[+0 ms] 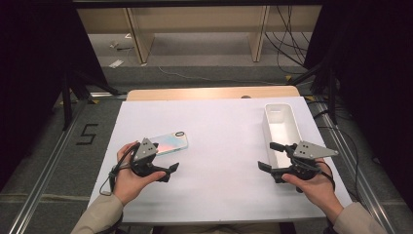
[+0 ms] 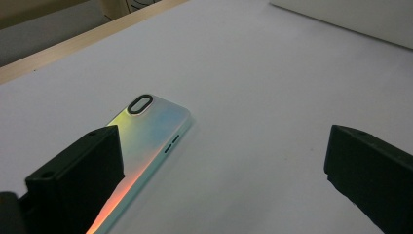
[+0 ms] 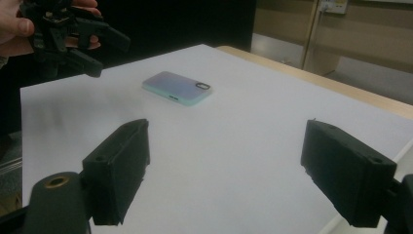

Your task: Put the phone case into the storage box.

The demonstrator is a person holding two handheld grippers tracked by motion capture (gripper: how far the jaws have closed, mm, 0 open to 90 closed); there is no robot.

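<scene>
An iridescent phone case (image 1: 170,143) lies flat, camera cutout up, on the white sheet (image 1: 219,161) at the left of the table. My left gripper (image 1: 169,172) hovers just in front of it, open and empty. In the left gripper view the phone case (image 2: 146,131) lies partly behind the left jaw, outside the wide gap of the left gripper (image 2: 224,170). My right gripper (image 1: 269,156) is open and empty beside the white tray (image 1: 280,126). In the right gripper view the phone case (image 3: 178,87) lies far beyond the right gripper (image 3: 224,170), with the left gripper (image 3: 83,44) held in a hand at top left.
The long white tray stands empty at the right of the sheet, its wall (image 2: 350,17) showing in the left gripper view. A wooden table edge (image 1: 209,93) runs along the back. Dark floor, metal rails and cables surround the table.
</scene>
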